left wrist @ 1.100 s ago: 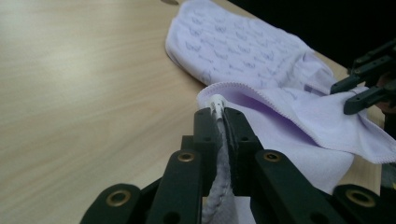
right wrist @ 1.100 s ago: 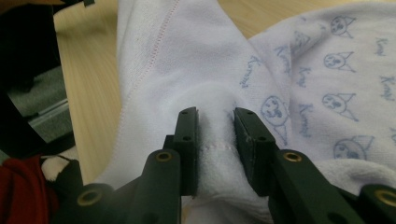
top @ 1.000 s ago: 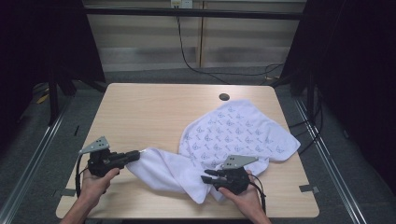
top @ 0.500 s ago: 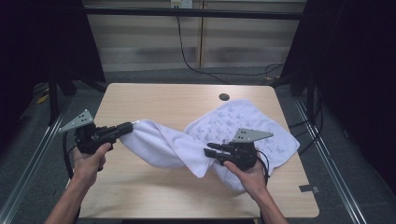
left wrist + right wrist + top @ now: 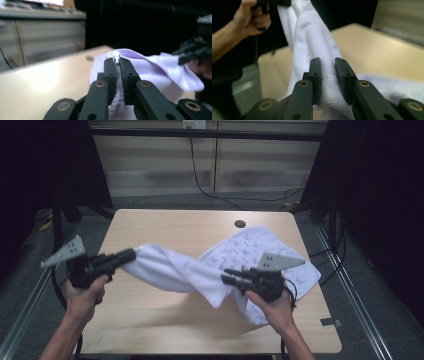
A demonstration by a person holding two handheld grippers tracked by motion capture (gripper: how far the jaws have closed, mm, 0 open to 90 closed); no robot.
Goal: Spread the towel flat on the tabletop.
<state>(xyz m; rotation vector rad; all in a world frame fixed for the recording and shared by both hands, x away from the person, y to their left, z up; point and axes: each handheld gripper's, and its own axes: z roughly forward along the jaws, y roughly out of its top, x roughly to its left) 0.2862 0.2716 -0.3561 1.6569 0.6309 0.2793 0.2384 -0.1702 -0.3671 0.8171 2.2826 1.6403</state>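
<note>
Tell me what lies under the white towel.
Under the white towel, bare wooden table shows beneath the lifted span held between the left tongs and right tongs. What the far part resting on the table covers cannot be seen.

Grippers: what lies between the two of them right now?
In the high view, the white towel spans from the left gripper to the right gripper, lifted above the table; each gripper is clamped on it.

Towel [image 5: 200, 270] strung between both grippers, far end on table [image 5: 165, 227]
</note>
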